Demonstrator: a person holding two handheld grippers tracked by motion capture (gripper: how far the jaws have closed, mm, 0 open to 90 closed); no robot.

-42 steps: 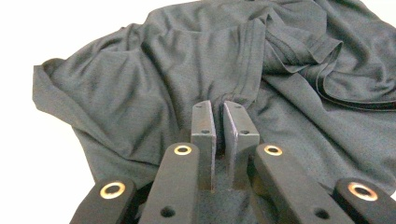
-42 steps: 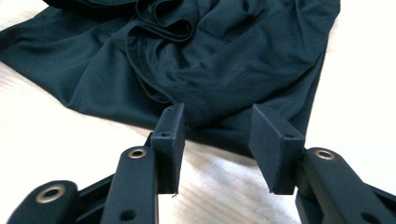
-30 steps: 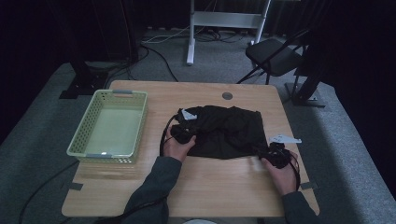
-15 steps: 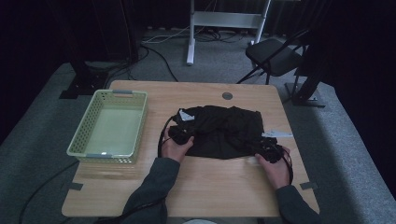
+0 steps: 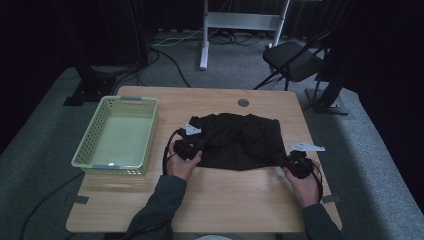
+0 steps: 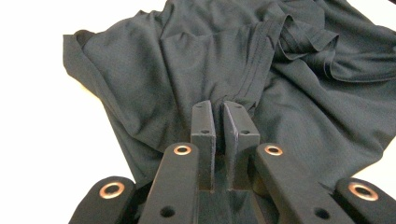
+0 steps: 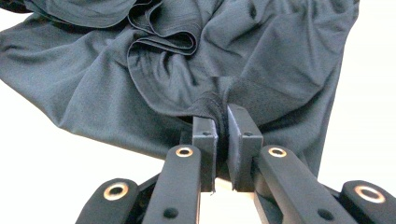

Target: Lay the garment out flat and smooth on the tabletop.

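A black garment (image 5: 239, 140) lies crumpled in the middle of the wooden table (image 5: 225, 195). My left gripper (image 5: 187, 149) sits at its near left edge. In the left gripper view the jaws stand almost together with a fold of the garment (image 6: 196, 70) pinched between them, so the left gripper (image 6: 218, 107) is shut on the cloth. My right gripper (image 5: 295, 162) is at the near right corner. Its jaws have just been closing, and the right gripper (image 7: 222, 114) now clamps a bunched edge of the garment (image 7: 154, 70).
A pale green plastic basket (image 5: 117, 137) stands empty on the table's left side, close to my left hand. A round cable hole (image 5: 243, 102) is in the far edge of the tabletop. A folding chair (image 5: 295, 60) stands on the floor beyond.
The right gripper's jaws closed on the garment's near right corner. The left hand shifted slightly, keeping its hold on the cloth.
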